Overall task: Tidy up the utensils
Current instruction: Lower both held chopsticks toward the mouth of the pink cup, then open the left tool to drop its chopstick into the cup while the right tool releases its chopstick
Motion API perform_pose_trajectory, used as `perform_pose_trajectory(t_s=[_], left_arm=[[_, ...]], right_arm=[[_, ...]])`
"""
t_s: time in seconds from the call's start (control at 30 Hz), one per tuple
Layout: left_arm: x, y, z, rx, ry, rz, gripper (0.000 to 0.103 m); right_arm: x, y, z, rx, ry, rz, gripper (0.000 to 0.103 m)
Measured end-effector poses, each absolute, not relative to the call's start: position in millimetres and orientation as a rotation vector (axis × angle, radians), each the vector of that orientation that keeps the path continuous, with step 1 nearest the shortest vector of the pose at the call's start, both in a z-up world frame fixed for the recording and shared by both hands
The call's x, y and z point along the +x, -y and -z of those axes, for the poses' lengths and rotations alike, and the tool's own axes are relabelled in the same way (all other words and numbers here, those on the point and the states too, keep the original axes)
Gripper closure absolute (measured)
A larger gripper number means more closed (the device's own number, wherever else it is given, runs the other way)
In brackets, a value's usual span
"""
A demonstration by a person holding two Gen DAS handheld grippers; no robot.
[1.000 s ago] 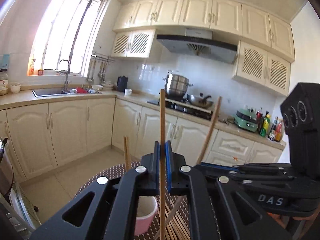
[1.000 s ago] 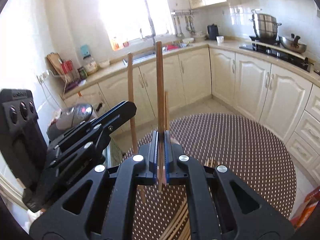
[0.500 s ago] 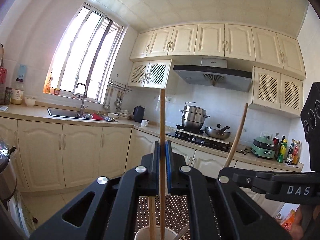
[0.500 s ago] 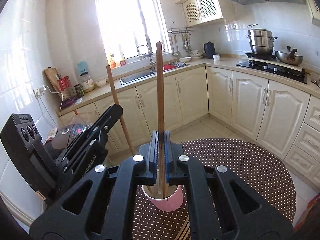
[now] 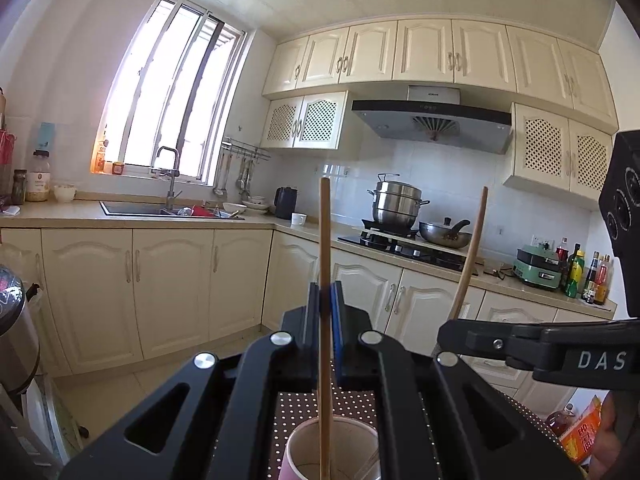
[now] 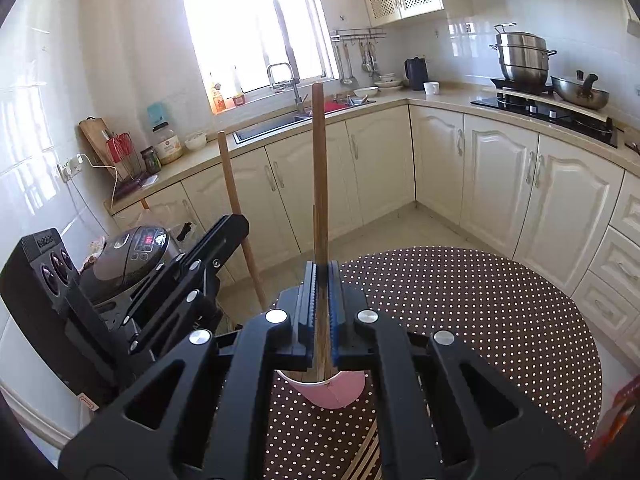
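Observation:
My left gripper (image 5: pixel 327 300) is shut on a wooden chopstick (image 5: pixel 325 240) held upright, its lower end inside a pink cup (image 5: pixel 332 452) on the dotted table. My right gripper (image 6: pixel 321 280) is shut on another wooden chopstick (image 6: pixel 319 160), also upright, its lower end in the same pink cup (image 6: pixel 336 394). Each gripper shows in the other's view: the right gripper (image 5: pixel 452 320) with its chopstick (image 5: pixel 472 248), the left gripper (image 6: pixel 234 222) with its chopstick (image 6: pixel 234 200). More chopsticks (image 6: pixel 366 452) lie on the table near me.
The round table has a brown white-dotted cloth (image 6: pixel 480 304). A rice cooker (image 6: pixel 132 254) stands at the left. Counters with a sink (image 6: pixel 272 124) and a stove with pots (image 6: pixel 524 56) run behind. An orange packet (image 5: pixel 580 434) lies low at the right.
Both grippers tilted up and came over the pink cup; the chopsticks' lower ends now reach into it. Both stay shut on their chopsticks.

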State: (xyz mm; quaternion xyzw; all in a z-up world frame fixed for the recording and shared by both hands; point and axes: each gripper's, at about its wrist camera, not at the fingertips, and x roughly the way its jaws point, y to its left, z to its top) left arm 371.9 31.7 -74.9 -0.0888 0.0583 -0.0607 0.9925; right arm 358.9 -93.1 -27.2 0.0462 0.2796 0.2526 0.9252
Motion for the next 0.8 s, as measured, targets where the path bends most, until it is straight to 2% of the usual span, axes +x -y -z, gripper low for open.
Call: perform_pose_trajectory(t_s=[0.2, 0.23, 0.3, 0.47, 0.8], left_arm=[[370.8, -31.2, 78.9, -0.179, -0.170, 0.139, 0.095], [370.4, -30.7, 79.3, -0.178, -0.176, 0.143, 0.086], [368.6, -30.6, 79.9, -0.170, -0.181, 0.138, 0.076], [362.3, -35.1, 79.6, -0.166, -0.192, 0.131, 0.076], [351.1, -38.4, 73.0, -0.150, -0.202, 0.096, 0.070]], right_arm=[[359.2, 92.6, 30.4, 0.096, -0.587, -0.513, 0.097], [359.3, 93.0, 31.0, 0.097, -0.589, -0.512, 0.097], [359.5, 92.3, 32.0, 0.101, -0.594, -0.512, 0.097], [360.6, 90.4, 34.1, 0.103, -0.606, -0.509, 0.097], [359.0, 88.3, 39.2, 0.118, -0.616, -0.499, 0.097]])
